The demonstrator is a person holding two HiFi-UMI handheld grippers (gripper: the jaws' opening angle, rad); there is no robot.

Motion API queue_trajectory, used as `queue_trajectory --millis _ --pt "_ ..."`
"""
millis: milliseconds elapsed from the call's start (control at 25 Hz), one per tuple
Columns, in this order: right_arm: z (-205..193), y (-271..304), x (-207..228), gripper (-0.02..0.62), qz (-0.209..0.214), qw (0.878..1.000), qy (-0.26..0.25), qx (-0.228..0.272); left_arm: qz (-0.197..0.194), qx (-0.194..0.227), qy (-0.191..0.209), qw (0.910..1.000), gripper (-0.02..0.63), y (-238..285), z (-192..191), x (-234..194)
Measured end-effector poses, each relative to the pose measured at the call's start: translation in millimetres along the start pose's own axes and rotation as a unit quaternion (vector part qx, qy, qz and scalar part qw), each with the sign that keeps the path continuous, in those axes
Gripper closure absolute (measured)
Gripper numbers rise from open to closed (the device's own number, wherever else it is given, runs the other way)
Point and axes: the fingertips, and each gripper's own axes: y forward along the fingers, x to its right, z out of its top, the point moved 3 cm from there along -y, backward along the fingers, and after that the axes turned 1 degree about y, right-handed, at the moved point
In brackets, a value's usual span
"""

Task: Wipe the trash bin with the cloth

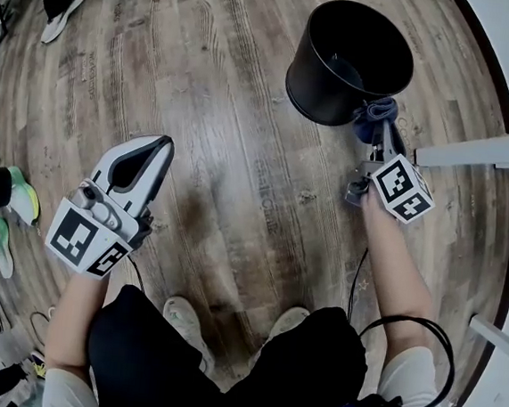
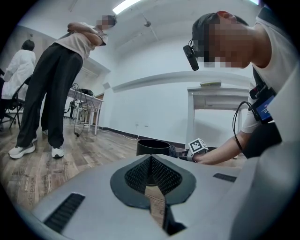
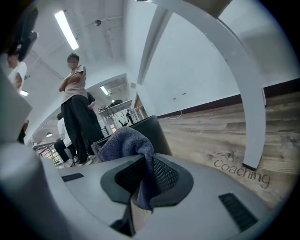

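One nubby cloth, round bin

A black bin stands upright on the wood floor at the far side, its open top facing up. The right gripper reaches to it from the near right, with a blue cloth bunched at its tip, which lies against the bin's near right outer wall. The left gripper hangs well apart at the near left, above bare floor, its jaws drawn together and nothing between them. The person's two pale shoes show near, between the arms. Other people's shoes line the left edge. A white frame stands at the right.
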Motion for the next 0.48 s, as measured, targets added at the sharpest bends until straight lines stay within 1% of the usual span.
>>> queue_trajectory --millis 120,200,320,480 --pt "15.6 11.0 28.5 0.551 -0.033 0.999 -0.005 0.021 -0.001 -0.003 0.002 1.0 0.595 1.3 -0.3 2.1" --pt "24.1 20.0 41.2 0.551 -0.048 0.998 -0.005 0.032 -0.001 -0.005 0.002 1.0 0.595 1.9 -0.7 3.2" --pt "33.0 34.7 49.9 0.551 -0.057 0.998 0.006 0.037 -0.001 -0.007 0.002 1.0 0.595 2.7 -0.8 3.5" --pt "39.8 44.4 53.7 0.551 -0.062 0.997 0.005 0.041 -0.004 -0.009 0.003 0.9999 0.595 4.6 -1.3 4.9"
